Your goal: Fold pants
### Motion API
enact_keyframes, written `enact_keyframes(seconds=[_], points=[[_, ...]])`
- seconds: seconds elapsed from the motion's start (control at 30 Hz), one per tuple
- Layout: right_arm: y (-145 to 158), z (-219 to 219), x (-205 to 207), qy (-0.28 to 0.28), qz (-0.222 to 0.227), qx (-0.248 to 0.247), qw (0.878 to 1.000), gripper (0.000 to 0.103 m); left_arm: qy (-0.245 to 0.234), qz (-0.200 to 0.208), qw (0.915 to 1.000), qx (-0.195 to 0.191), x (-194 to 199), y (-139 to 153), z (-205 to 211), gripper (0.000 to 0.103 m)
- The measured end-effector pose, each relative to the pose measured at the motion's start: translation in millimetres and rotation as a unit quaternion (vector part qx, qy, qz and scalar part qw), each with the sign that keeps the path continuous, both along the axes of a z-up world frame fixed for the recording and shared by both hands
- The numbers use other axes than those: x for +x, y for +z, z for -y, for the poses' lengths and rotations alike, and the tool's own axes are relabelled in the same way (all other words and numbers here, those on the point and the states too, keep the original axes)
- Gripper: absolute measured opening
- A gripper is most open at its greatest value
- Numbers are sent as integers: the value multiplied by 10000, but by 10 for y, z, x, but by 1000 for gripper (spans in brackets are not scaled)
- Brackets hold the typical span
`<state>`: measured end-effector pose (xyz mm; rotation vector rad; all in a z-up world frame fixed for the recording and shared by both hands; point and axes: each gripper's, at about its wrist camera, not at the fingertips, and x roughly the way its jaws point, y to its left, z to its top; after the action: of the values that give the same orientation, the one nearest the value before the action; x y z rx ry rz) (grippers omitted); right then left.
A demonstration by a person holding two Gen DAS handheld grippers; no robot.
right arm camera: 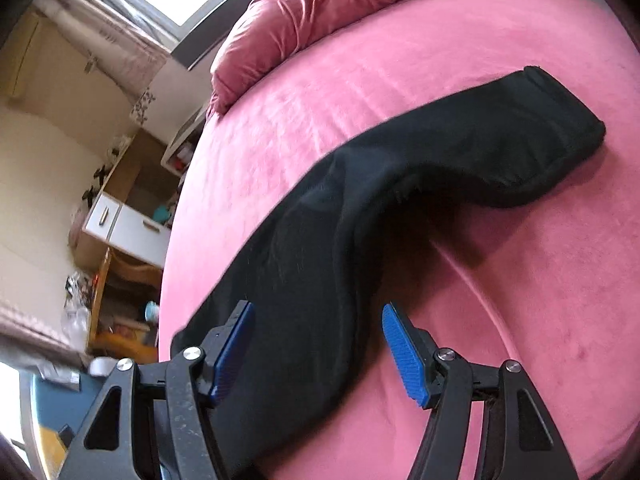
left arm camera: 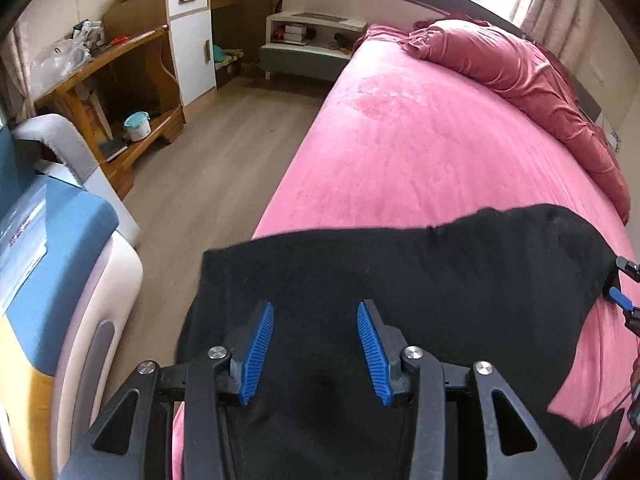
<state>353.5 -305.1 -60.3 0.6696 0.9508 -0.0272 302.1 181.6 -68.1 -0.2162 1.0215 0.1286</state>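
Note:
Black pants (left arm camera: 400, 280) lie across the near part of a pink bed (left arm camera: 400, 140). My left gripper (left arm camera: 315, 308) hovers over their left part, open, its blue pads (left arm camera: 260, 352) apart with only black cloth below. In the right wrist view the pants (right arm camera: 312, 264) run from lower left to a hemmed end (right arm camera: 560, 120) at upper right, with a raised ridge and a shadow beside it. My right gripper (right arm camera: 318, 308) is open above the cloth, near its right edge. One blue right fingertip (left arm camera: 622, 298) shows at the pants' far right edge in the left wrist view.
A dark pink bundled duvet (left arm camera: 520, 68) lies along the head of the bed. Left of the bed is wooden floor (left arm camera: 208, 152), then a wooden desk (left arm camera: 120, 92), a white cabinet (left arm camera: 192, 40), a nightstand (left arm camera: 308, 36) and a blue and white appliance (left arm camera: 60, 280) close by.

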Motion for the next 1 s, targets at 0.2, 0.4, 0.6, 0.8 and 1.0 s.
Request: enact_keyframes(seconds=[0.2, 0.4, 0.6, 0.8, 1.0], points=[[140, -306, 194, 541, -356, -521, 9965, 66, -447, -122, 9983, 342, 386, -95, 154, 45], [259, -513, 271, 1248, 25, -935, 9878, 66, -584, -209, 9977, 276, 613, -248, 208, 59], [168, -745, 738, 1581, 82, -1848, 9699, 75, -559, -359, 9976, 185, 706, -401, 176, 59], [-164, -947, 1209, 1782, -357, -2896, 9397, 75, -736, -306, 9968, 53, 711, -535, 183, 54], [-434, -837, 1299, 1978, -689, -2834, 9358, 25, -800, -76, 9968, -1, 666, -500, 189, 11]])
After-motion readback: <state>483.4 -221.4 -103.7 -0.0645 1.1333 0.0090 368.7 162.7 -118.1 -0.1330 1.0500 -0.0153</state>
